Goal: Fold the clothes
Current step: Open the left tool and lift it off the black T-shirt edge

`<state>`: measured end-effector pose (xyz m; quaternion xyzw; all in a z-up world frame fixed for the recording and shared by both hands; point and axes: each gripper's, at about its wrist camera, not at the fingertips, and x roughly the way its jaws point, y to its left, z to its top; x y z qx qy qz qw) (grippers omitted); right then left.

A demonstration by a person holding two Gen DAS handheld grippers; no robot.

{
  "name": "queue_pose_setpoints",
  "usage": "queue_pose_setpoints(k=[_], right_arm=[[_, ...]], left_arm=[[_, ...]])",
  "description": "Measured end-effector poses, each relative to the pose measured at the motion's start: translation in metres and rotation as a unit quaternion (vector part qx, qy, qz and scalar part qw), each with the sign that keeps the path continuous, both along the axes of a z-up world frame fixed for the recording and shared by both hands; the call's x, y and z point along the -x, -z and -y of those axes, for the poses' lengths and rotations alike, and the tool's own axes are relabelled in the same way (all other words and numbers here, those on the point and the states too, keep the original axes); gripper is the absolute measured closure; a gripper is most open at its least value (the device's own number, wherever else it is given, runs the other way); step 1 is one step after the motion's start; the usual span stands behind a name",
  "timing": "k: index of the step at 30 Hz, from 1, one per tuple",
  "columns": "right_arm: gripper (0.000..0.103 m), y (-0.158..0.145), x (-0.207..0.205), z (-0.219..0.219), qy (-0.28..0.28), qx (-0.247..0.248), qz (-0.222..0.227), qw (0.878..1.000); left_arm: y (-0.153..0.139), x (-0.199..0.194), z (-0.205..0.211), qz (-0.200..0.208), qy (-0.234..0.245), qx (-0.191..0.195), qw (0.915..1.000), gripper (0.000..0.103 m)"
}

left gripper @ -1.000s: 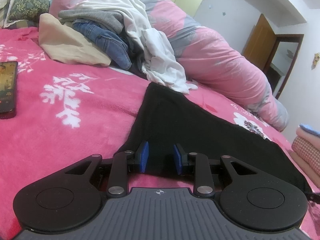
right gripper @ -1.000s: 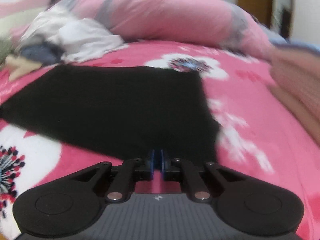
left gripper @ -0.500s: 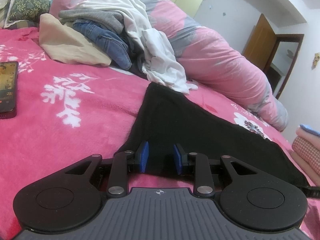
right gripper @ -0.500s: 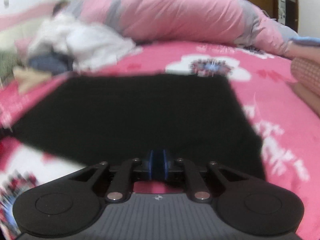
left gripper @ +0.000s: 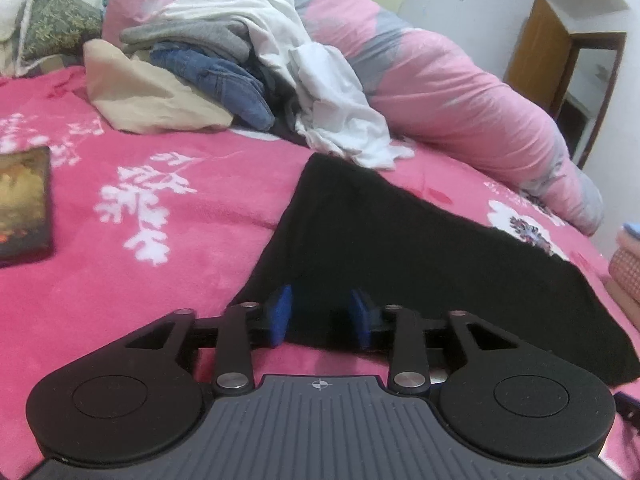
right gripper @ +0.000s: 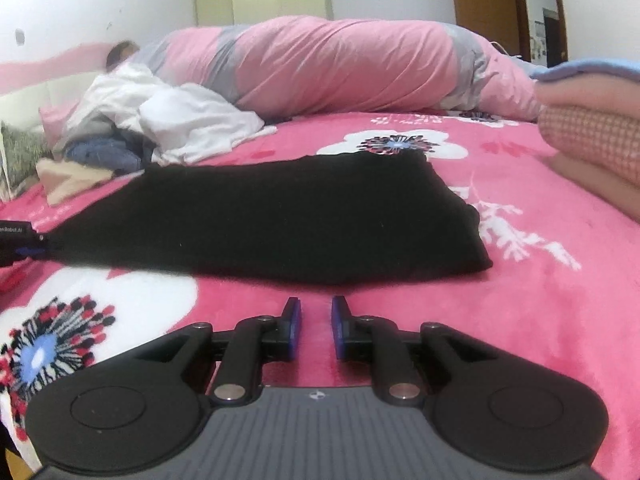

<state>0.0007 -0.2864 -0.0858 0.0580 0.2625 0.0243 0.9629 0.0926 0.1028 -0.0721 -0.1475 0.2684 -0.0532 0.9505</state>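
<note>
A black garment (left gripper: pixel 400 248) lies flat and folded on the pink flowered bedspread (left gripper: pixel 160 248), seen in both views. My left gripper (left gripper: pixel 320 316) sits at its near left corner. Its jaws are opening, and the cloth's edge lies loose between the blue pads (left gripper: pixel 280 314) without being pinched. In the right wrist view the black garment (right gripper: pixel 280 216) stretches across the middle. My right gripper (right gripper: pixel 316 320) is just short of its near edge, jaws opening, with only bedspread between them. The left gripper's tip (right gripper: pixel 24 240) shows at the garment's far left end.
A heap of unfolded clothes (left gripper: pixel 240 60), white, grey, denim and beige, lies at the back against a rolled pink-and-grey duvet (left gripper: pixel 460 92). A dark phone (left gripper: pixel 24 204) rests on the bed at left. Folded items are stacked (right gripper: pixel 592 132) at right.
The left jaws have spread wider over the garment's corner. The right gripper was shut at the garment's near edge; it has now parted its jaws and drawn back off the cloth.
</note>
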Motion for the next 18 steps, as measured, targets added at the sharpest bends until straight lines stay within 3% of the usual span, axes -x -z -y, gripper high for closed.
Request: queue_pose_setpoints(k=[1, 6, 12, 15, 18], right_arm=[[0.085, 0.001, 0.001, 0.002, -0.002, -0.006, 0.002, 1.000], [0.083, 0.003, 0.002, 0.005, -0.010, -0.009, 0.012, 1.000], [0.083, 0.003, 0.002, 0.005, -0.005, -0.014, 0.014, 1.000], [0.083, 0.004, 0.003, 0.006, -0.003, -0.019, 0.012, 1.000], [0.083, 0.002, 0.003, 0.007, -0.003, -0.018, 0.008, 1.000]], left_arm=[[-0.006, 0.005, 0.001, 0.008, -0.008, -0.003, 0.9999, 0.051], [-0.030, 0.014, 0.016, 0.044, -0.009, -0.031, 0.9985, 0.041], [-0.032, -0.005, 0.069, 0.023, 0.060, -0.102, 0.9926, 0.031], [-0.012, -0.015, 0.090, -0.021, 0.090, -0.140, 0.9858, 0.029], [0.006, -0.010, 0.096, -0.037, 0.087, -0.164, 0.9819, 0.027]])
